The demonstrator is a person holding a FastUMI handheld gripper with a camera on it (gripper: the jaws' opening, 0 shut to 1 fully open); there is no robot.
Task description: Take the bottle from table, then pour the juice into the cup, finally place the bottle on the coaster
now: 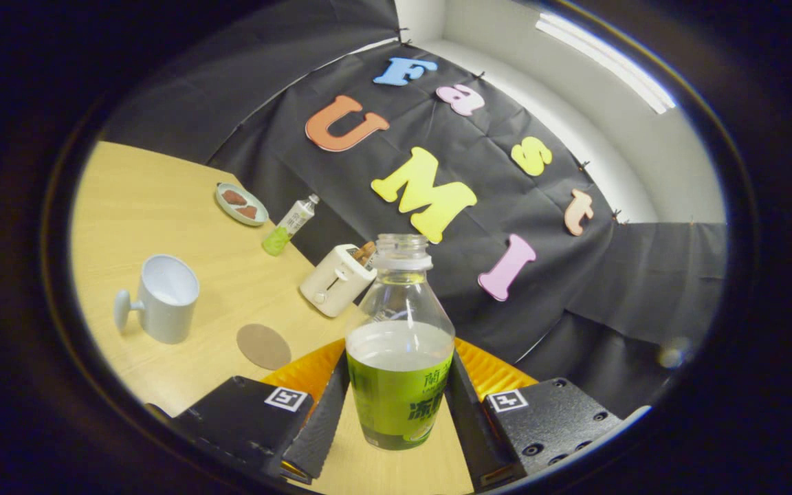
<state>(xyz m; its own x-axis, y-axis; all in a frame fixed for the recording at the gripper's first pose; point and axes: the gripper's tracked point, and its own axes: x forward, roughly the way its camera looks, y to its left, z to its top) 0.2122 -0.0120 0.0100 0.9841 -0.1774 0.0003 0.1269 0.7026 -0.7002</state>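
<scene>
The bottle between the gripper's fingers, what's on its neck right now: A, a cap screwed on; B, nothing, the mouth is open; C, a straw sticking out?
B: the bottle, pressed between both fingers of the gripper, has a bare, uncapped mouth.

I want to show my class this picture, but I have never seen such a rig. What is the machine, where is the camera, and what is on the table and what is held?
A person holds a two-finger gripper in one hand. The camera rides on it and looks forward along the fingers. The fingers press on an open bottle, part full and tilted with the whole view. On the wooden table beyond stand a pale cup, a round coaster, a toaster, a second small bottle and a plate.
</scene>
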